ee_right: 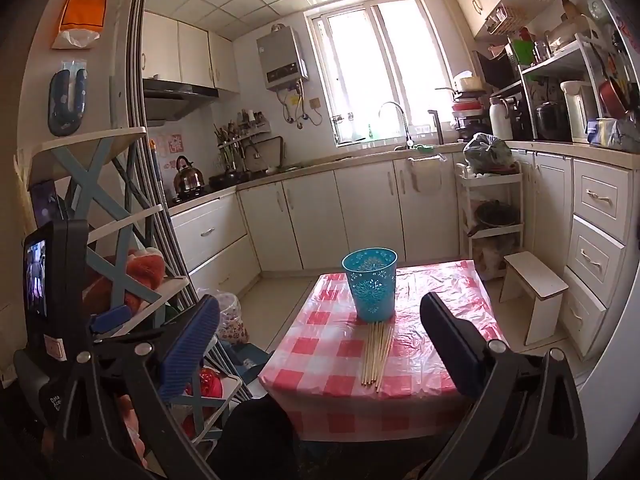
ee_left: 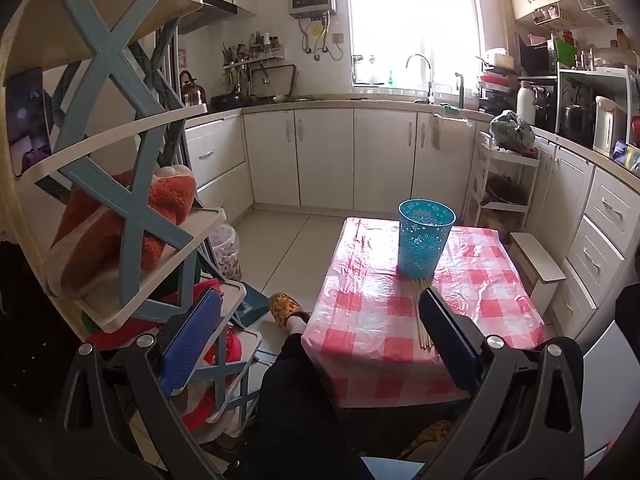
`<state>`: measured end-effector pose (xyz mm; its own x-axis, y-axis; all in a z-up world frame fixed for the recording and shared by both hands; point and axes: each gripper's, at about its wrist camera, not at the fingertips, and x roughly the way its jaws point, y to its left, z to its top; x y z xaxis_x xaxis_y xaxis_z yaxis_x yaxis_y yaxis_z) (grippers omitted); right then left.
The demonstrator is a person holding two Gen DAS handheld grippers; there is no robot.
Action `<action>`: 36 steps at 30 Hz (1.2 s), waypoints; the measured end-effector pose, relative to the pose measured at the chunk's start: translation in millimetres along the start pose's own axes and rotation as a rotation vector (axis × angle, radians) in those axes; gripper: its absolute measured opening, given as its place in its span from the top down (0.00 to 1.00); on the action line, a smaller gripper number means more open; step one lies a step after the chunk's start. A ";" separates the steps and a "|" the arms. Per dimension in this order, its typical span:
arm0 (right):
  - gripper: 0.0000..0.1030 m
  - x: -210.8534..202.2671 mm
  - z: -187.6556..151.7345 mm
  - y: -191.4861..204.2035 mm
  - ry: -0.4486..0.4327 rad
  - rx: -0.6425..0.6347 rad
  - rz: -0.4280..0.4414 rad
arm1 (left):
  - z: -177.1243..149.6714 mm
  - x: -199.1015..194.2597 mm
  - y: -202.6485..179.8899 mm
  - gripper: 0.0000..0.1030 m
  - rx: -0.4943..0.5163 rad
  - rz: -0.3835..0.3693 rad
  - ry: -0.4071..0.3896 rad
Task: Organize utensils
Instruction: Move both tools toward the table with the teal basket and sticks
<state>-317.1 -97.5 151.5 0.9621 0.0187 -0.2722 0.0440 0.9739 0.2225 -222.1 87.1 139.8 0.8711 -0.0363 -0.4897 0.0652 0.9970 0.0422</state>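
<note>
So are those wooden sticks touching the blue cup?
Cannot tell. In the right wrist view the sticks run up to the blue cup's base, with no plain gap or contact.

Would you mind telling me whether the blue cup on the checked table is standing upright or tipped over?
Upright. The blue cup stands on its base on the checked tablecloth, open rim facing up, with the wooden chopsticks lying flat just before it.

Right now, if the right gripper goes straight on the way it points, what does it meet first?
Probably the chopsticks lying on the table, or the blue cup standing just behind them. The right gripper is open and empty, angled slightly down toward both. Depth is unclear, so which comes first is a guess.
</note>
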 end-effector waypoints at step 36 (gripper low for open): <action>0.07 -26.0 -5.0 16.1 -0.010 -0.022 0.011 | -12.8 -39.0 7.6 0.07 -0.016 -0.013 -0.073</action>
<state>-342.8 -81.2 157.5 0.9652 0.0275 -0.2600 0.0273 0.9784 0.2050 -261.8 97.0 148.0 0.9036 -0.0536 -0.4250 0.0694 0.9974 0.0218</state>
